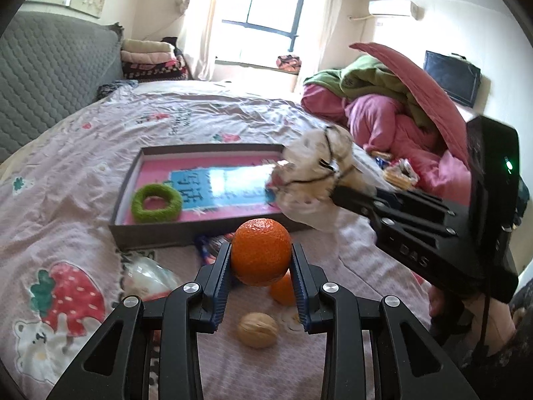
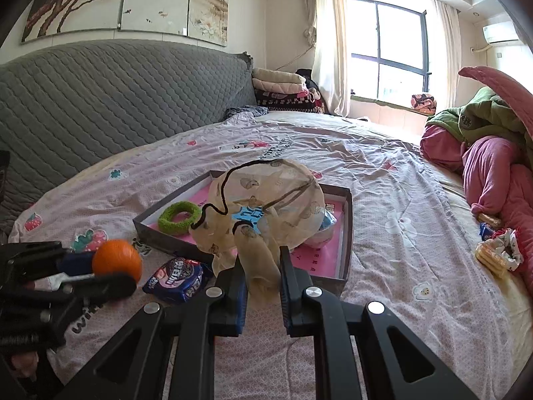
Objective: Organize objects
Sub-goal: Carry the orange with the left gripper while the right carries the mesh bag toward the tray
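My left gripper point(image 1: 261, 256) is shut on a whole orange point(image 1: 260, 253), lifted above the bedspread just in front of a shallow grey tray point(image 1: 156, 235) with a pink lining. A green fuzzy ring point(image 1: 156, 203) lies in the tray. My right gripper point(image 2: 262, 263) is shut on the neck of a sheer beige drawstring pouch point(image 2: 266, 200), which hangs over the tray's point(image 2: 166, 240) near right part. The right wrist view shows the orange point(image 2: 116, 261) at the left, level with the tray's near corner.
On the bedspread under my left gripper lie a second orange point(image 1: 283, 288) and a walnut point(image 1: 257, 329). A blue snack packet point(image 2: 175, 278) sits by the tray. Biscuits and a scrunchie point(image 2: 496, 255) lie beside piled pink quilts point(image 2: 493, 173) on the right. A grey headboard point(image 2: 100, 100) stands at the left.
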`<state>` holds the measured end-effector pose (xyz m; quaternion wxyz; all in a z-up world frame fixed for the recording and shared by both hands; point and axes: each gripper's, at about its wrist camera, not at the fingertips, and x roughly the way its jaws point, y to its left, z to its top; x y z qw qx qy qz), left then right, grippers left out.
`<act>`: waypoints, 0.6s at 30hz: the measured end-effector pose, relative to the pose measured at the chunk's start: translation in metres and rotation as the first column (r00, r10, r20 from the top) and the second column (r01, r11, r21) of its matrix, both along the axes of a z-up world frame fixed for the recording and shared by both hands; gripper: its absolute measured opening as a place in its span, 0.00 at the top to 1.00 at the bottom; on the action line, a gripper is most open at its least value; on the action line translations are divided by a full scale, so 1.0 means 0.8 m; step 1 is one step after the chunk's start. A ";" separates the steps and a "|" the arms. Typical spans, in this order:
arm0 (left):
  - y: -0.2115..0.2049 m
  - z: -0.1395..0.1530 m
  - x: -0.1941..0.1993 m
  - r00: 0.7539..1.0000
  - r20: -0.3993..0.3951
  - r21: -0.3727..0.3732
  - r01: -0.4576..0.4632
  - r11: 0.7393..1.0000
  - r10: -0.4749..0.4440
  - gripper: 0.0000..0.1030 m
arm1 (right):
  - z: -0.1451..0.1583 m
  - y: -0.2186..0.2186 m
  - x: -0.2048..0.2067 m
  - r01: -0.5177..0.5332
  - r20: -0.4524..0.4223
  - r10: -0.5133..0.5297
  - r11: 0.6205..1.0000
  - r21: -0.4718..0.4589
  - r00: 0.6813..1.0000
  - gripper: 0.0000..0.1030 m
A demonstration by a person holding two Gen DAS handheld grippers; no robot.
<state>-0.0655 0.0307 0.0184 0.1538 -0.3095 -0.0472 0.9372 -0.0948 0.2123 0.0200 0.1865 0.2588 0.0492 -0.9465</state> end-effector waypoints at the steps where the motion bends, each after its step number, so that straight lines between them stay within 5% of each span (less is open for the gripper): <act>1: -0.004 0.001 -0.003 1.000 -0.003 0.000 -0.008 1.000 0.008 0.67 | 0.001 0.001 0.000 -0.001 -0.003 0.001 1.000 -0.007 1.000 0.84; 18: -0.047 0.032 -0.041 0.992 -0.093 -0.030 -0.083 0.996 0.079 0.67 | 0.016 0.003 0.005 -0.008 -0.068 0.004 0.999 -0.051 0.998 0.84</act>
